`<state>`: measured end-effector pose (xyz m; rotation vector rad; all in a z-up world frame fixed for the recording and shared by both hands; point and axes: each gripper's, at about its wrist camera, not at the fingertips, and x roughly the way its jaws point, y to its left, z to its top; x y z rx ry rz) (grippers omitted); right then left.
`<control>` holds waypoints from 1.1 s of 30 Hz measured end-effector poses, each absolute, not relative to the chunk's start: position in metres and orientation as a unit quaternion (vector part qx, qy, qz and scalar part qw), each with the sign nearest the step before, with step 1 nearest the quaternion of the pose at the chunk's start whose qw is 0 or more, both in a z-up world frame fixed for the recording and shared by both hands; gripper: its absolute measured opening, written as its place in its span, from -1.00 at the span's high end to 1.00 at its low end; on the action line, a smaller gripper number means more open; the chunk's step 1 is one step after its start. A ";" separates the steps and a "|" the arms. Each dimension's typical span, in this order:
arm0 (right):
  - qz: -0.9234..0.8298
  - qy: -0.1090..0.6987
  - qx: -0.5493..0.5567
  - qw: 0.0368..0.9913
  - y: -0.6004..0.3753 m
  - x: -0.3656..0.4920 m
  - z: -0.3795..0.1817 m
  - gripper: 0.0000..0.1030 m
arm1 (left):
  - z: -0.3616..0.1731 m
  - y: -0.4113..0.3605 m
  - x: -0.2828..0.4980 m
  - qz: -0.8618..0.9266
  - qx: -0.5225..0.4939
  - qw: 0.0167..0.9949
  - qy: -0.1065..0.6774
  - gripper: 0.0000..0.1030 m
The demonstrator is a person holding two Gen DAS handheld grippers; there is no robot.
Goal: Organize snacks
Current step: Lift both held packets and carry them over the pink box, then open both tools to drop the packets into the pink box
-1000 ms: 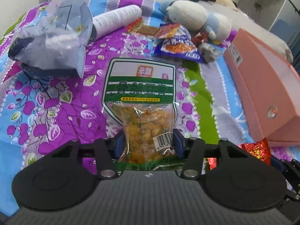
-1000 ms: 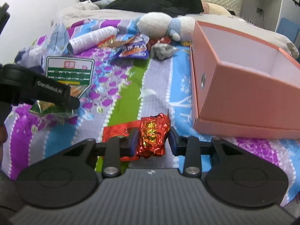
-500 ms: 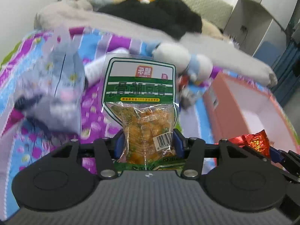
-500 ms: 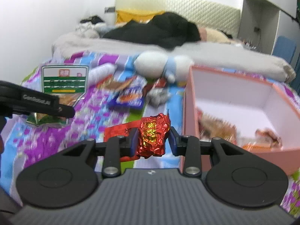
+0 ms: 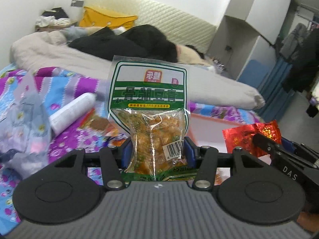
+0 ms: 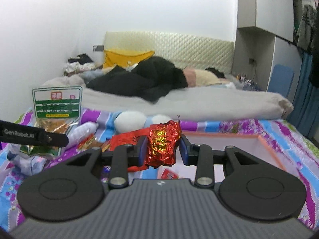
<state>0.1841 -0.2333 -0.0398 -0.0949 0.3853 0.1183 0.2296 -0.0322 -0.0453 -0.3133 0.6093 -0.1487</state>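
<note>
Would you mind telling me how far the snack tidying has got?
Partly done: one red packet already lies in the pink box. In hand: the left tongs grip a green pouch, the right tongs a red foil packet. Left: a few wrappers on the bedspread.

Right tool [image 6: 162, 152] clamping crumpled red foil packet [image 6: 161, 145], pink box [image 6: 267, 145] beyond, green-labelled snack bag [image 6: 56, 107] at left

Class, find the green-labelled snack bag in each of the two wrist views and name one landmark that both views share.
Left wrist view: the green bag stands upright at centre, clamped in the left gripper.
Right wrist view: the same bag sits at the left edge, above the other gripper's black finger.
Shared landmark: the yellow pillow at the headboard.
</note>
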 end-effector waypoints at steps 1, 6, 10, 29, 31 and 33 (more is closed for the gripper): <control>0.055 0.185 -0.048 0.980 -0.237 0.184 -0.036 0.27 | -0.041 -0.039 0.232 -0.080 -0.152 0.940 0.294 -0.13; 0.032 0.175 -0.047 0.983 -0.258 0.185 -0.029 0.27 | -0.030 -0.071 0.241 -0.125 -0.165 0.934 0.292 -0.13; 0.005 0.184 -0.052 0.982 -0.276 0.188 -0.033 0.27 | -0.036 -0.101 0.249 -0.153 -0.156 0.927 0.304 -0.13; -0.048 0.313 -0.034 0.948 -0.353 0.244 -0.114 0.27 | -0.109 -0.197 0.335 -0.207 -0.104 0.883 0.408 -0.14; -0.052 0.326 -0.029 0.944 -0.360 0.250 -0.124 0.27 | -0.116 -0.204 0.343 -0.208 -0.097 0.880 0.416 -0.14; -0.055 0.335 -0.022 0.940 -0.365 0.256 -0.132 0.27 | -0.124 -0.211 0.351 -0.210 -0.094 0.876 0.424 -0.14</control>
